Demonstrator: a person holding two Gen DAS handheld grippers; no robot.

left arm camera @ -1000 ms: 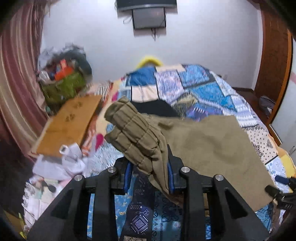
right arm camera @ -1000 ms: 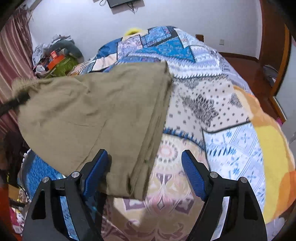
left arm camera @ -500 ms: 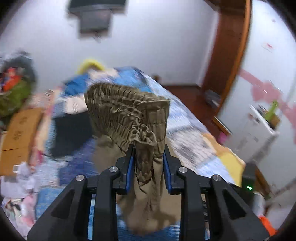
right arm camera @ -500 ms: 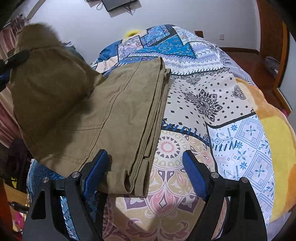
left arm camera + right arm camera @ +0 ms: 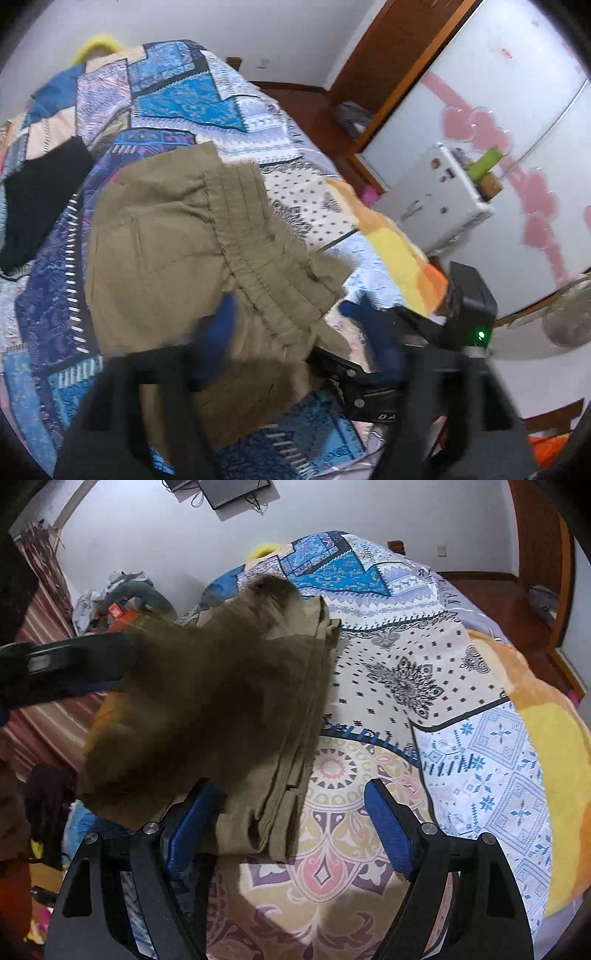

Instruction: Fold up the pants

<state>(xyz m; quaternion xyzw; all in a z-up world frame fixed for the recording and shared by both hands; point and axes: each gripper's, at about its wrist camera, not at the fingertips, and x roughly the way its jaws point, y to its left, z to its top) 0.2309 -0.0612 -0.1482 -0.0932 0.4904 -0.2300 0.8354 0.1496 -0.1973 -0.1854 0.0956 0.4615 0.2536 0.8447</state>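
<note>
The khaki pants lie folded over on the patchwork bedspread. The elastic waistband runs diagonally across the top layer. My left gripper is open and blurred, just above the waistband, with nothing between its blue pads. In the right wrist view the pants are a blurred, falling heap, and the left gripper shows at the left edge. My right gripper is open, its fingers astride the near folded edge of the pants.
A black garment lies on the bed to the left of the pants. A white cabinet and a wardrobe door stand to the right of the bed. A cluttered pile sits by the far wall at the curtain.
My left gripper swung the waistband over to the right, laid it on the lower half of the pants and opened. The right gripper stayed open in place.
</note>
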